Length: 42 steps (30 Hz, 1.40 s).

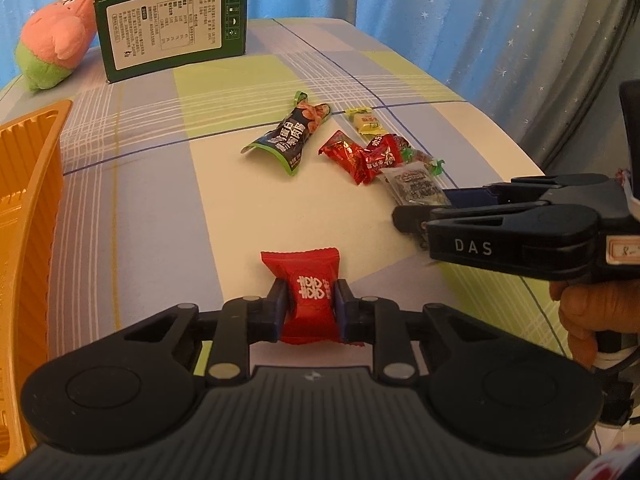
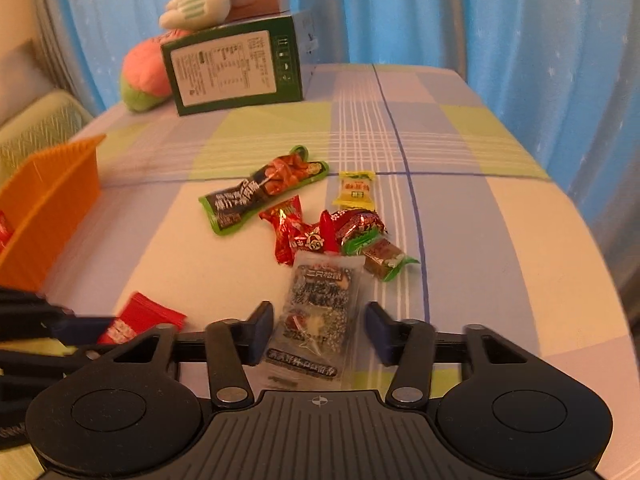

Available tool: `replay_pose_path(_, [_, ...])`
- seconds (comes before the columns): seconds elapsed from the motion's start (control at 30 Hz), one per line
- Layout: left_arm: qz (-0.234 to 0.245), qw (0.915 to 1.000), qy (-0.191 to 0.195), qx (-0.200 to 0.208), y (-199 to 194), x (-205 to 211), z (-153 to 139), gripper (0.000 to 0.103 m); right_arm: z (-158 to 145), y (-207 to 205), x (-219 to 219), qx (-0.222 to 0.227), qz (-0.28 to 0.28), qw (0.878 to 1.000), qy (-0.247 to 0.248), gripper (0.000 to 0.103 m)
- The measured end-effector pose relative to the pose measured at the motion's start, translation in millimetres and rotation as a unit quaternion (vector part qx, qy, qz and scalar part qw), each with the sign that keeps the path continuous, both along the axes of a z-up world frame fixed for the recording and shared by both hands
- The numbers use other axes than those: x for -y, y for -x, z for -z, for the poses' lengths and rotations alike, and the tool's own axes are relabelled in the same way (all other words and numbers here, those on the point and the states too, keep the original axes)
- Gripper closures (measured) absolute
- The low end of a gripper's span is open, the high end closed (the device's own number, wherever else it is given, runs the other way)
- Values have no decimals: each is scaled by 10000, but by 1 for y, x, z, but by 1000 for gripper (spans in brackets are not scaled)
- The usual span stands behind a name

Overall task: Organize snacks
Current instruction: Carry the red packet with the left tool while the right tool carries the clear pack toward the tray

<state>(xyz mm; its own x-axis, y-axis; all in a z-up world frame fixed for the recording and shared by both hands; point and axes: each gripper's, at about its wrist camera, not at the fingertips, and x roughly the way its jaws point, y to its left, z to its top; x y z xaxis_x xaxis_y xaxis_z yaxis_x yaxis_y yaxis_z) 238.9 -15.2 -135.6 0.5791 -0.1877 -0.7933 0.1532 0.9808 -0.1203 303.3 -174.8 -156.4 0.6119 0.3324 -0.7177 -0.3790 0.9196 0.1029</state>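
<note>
My left gripper (image 1: 311, 303) is shut on a red candy packet (image 1: 308, 280) just above the tablecloth; the packet also shows in the right wrist view (image 2: 140, 318). My right gripper (image 2: 318, 332) is open, its fingers on either side of a clear sesame snack packet (image 2: 316, 316) lying on the cloth, apart from it. Beyond lie a dark green-edged snack pack (image 2: 260, 194), a yellow candy (image 2: 356, 190), red candies (image 2: 288, 232) and a green-wrapped brown candy (image 2: 384, 258). The orange tray (image 1: 28, 184) stands at the left.
A green box (image 1: 172, 24) with a label stands at the back left, plush toys (image 1: 56, 36) beside and on top of it. Blue curtains hang behind. The table's right edge (image 1: 520, 148) curves close to the candy pile.
</note>
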Motion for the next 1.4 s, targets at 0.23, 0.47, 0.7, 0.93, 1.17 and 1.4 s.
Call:
replay_pose_path(0.23, [-163, 9997, 81, 140, 13, -7, -14, 82, -12, 26, 12, -60, 200, 9997, -144, 65])
replay_pose_path(0.47, [-331, 9988, 240, 254, 37, -13, -44, 82, -52, 57, 19, -130, 432, 9973, -583, 65])
replay_pose_path(0.7, [-496, 9972, 305, 461, 67, -25, -81, 82, -98, 94, 10, 7, 436, 9959, -792, 66])
replay_pose_path(0.93, [-703, 9949, 284, 672, 102, -45, -114, 82, -128, 129, -9, 171, 295, 9958, -852, 65])
replay_pose_path(1.17, [-968, 9918, 250, 793, 134, -71, -133, 82, -140, 156, -34, 215, 122, 9957, -894, 65])
replay_pose_path(1.4, [-1276, 9877, 181, 882, 161, -102, -146, 82, -145, 174, -66, 226, -150, 9953, -925, 65])
